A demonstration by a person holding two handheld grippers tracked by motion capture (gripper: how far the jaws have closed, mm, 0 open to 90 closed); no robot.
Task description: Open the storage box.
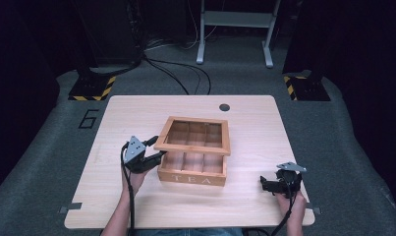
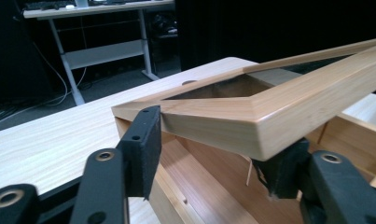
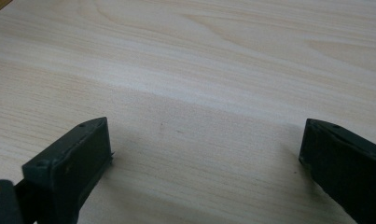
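Light wooden tea box with compartments and "TEA" on its front sits mid-desk, slightly toward the near edge. Its glass-paned wooden lid is partly raised. Left gripper has its fingers clamped on the lid's front-left corner. Right gripper rests near the pale wooden desk's near-right corner, fingers spread wide, empty. Risk: the corner grip looks shallow, so the lid may slip and slam shut, or the unbraced box may drag.

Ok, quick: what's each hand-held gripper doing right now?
Left hand-held gripper: shut on the lid corner of the tea box, lid raised.
Right hand-held gripper: open, holding nothing, over the table.
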